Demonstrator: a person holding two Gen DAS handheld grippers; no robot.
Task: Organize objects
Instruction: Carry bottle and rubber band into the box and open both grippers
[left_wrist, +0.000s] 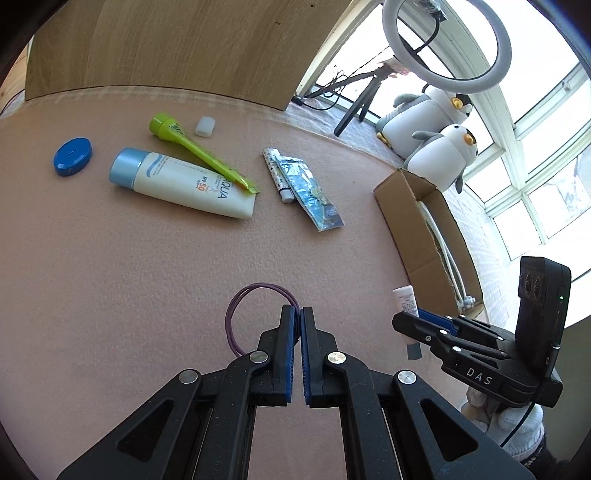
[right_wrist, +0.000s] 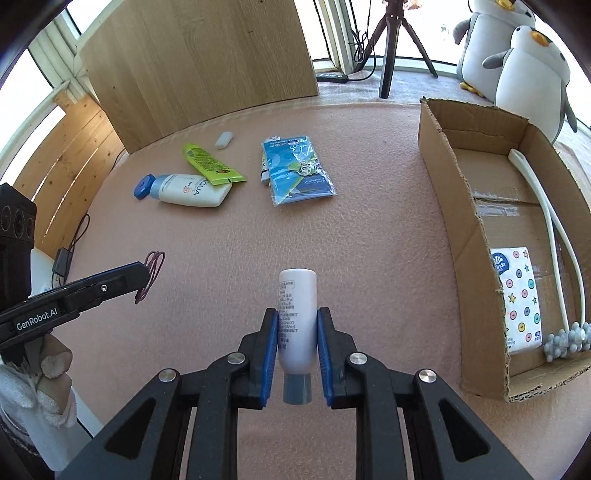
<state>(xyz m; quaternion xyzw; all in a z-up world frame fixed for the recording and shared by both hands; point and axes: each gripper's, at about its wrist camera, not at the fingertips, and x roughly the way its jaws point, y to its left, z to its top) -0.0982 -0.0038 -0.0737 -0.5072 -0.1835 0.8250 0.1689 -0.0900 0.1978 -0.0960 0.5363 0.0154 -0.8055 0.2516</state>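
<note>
Purple band (left_wrist: 255, 314): pinched by left gripper (left_wrist: 298, 314) — lift clear.
White tube (right_wrist: 296, 317): clamped in right gripper (right_wrist: 296, 328) — lower gently into cardboard box (right_wrist: 476, 236).

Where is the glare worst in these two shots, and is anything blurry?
Left wrist view: window on the right is blown out white, with strong fisheye bending at the edges. Right wrist view: softer light, only corner panes overexposed; small white tube stays sharp, its print readable.
</note>
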